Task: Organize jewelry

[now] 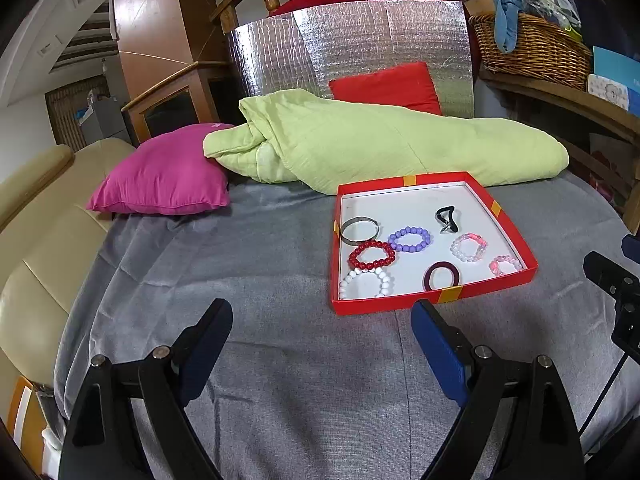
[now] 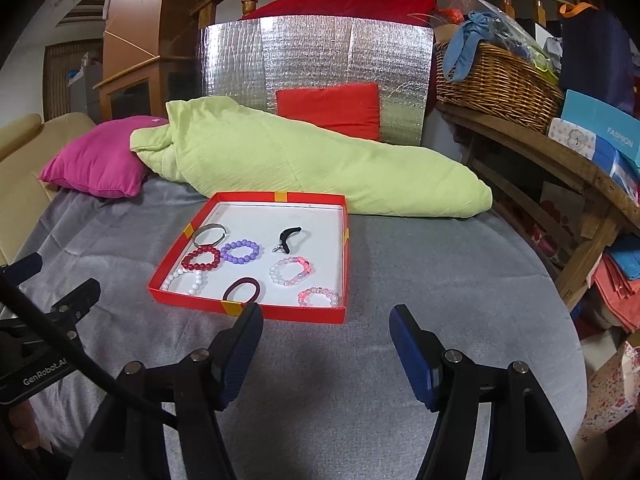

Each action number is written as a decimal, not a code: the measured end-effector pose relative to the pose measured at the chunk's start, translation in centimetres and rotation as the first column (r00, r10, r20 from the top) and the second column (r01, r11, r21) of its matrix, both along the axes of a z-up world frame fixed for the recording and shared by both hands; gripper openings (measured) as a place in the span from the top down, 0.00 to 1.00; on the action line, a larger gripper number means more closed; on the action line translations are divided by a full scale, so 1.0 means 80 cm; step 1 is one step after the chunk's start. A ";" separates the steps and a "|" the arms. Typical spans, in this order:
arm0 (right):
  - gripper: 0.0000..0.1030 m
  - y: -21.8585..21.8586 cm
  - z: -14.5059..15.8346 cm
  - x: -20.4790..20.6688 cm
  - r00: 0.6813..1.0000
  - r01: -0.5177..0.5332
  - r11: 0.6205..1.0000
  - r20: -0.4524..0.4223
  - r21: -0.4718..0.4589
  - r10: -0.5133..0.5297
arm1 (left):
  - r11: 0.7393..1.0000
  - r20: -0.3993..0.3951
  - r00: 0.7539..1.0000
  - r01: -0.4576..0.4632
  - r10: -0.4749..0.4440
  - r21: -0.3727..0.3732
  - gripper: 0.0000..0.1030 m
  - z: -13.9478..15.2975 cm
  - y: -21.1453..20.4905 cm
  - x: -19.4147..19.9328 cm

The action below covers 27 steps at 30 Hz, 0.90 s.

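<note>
Left wrist view: the red tray [image 1: 434,304] sits on the grey blanket [image 1: 260,272], at about 1 o'clock from the left gripper [image 1: 322,320]. Inside the tray lie small rings of jewelry. The silver bangle [image 1: 359,230] is at 10 o'clock in the tray, touching the red bead bracelet [image 1: 371,255] below it. The white bead bracelet [image 1: 365,283] lies at 7 o'clock, just under the red one. The purple bead bracelet [image 1: 411,238] is near the middle. The dark red hair tie [image 1: 441,276] rests at 6 o'clock by the front wall. A black clip [image 1: 447,218] lies at 1 o'clock. Two pink and clear bead bracelets [image 1: 470,247] lie at 4 o'clock, a little apart.

The left gripper's fingers are wide apart and hold nothing. The right gripper [image 2: 326,328] hangs just in front of the tray's front wall, its fingers also wide apart with nothing between them.

Behind the tray, at 12 o'clock, lies a green quilt [image 1: 380,144]. A pink pillow [image 1: 164,172] is at 10 o'clock and a red pillow [image 1: 386,86] leans on a shiny silver board [image 1: 348,44].
</note>
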State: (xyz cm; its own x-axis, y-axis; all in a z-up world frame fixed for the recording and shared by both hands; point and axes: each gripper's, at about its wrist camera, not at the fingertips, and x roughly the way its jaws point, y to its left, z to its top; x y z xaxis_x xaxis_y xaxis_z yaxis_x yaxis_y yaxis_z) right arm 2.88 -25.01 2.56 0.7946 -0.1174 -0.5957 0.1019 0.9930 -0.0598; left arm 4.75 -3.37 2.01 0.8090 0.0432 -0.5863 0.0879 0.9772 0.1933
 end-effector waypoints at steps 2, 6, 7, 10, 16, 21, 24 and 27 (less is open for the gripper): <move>0.32 0.001 0.000 0.000 1.000 0.000 1.000 0.000 -0.004 0.000 | 1.000 -0.003 1.000 -0.001 0.001 -0.002 0.12 -0.001 0.001 0.001; 0.32 0.002 0.001 0.000 1.000 -0.001 1.000 0.003 -0.009 0.001 | 1.000 -0.005 1.000 -0.002 0.002 -0.004 0.12 -0.001 0.002 0.001; 0.32 0.003 0.000 0.000 1.000 0.000 1.000 0.003 -0.010 0.001 | 1.000 -0.005 1.000 -0.002 0.002 -0.004 0.12 -0.001 0.002 0.001; 0.32 0.004 0.000 0.001 1.000 -0.002 1.000 0.001 -0.013 0.002 | 1.000 -0.007 1.000 -0.002 0.002 -0.003 0.12 -0.001 0.003 0.001; 0.32 0.005 0.000 0.000 1.000 -0.003 1.000 0.003 -0.016 0.003 | 1.000 -0.010 1.000 -0.004 0.004 -0.006 0.12 -0.003 0.005 0.001; 0.32 0.007 0.001 0.000 1.000 -0.002 1.000 0.008 -0.018 0.002 | 1.000 -0.010 1.000 -0.004 0.004 -0.006 0.12 -0.003 0.006 0.001; 0.32 0.008 0.000 0.000 1.000 -0.004 1.000 0.008 -0.019 0.005 | 1.000 -0.010 1.000 -0.002 0.002 -0.007 0.12 -0.003 0.006 0.001; 0.32 0.009 0.000 0.001 1.000 -0.007 1.000 0.006 -0.020 0.007 | 1.000 -0.011 1.000 -0.002 0.002 -0.008 0.12 -0.004 0.006 0.001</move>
State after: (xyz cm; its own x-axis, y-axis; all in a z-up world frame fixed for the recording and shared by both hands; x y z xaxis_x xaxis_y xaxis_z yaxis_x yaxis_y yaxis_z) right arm 2.98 -24.28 2.56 0.7989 -0.1236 -0.5887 0.0954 0.9923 -0.0790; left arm 4.86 -2.87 1.70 0.8024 0.0403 -0.5954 0.0876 0.9790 0.1843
